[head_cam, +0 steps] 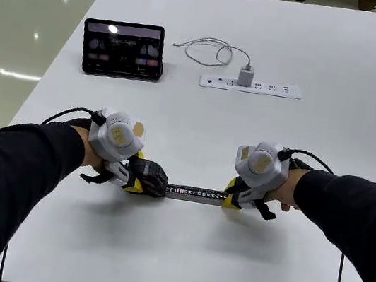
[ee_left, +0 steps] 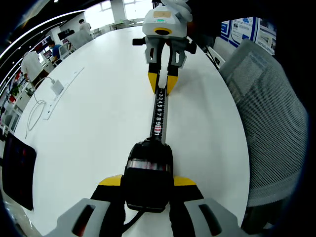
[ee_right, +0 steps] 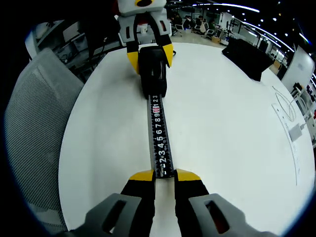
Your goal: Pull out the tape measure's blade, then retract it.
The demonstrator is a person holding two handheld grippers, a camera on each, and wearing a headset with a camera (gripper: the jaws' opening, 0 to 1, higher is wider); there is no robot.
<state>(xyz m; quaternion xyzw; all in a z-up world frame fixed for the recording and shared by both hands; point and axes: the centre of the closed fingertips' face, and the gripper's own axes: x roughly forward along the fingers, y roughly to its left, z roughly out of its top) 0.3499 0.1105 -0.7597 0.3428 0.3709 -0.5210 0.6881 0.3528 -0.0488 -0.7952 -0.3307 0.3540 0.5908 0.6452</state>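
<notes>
Your two hand-held grippers face each other over the bench [head_cam: 177,254]: the left hand-held gripper [head_cam: 140,181] clamps the one tape measure [ee_left: 148,170]; the right hand-held gripper [ee_right: 164,176] pinches its single blade [ee_right: 159,128], stretched between them. Beyond both lie one tablet [head_cam: 122,48] and one power strip [head_cam: 250,86]. Right jaws hide the blade's tip.

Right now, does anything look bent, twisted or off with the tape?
Nothing stands out. The blade runs straight and flat from the tape measure case in the left gripper to the right gripper at its end.
</notes>
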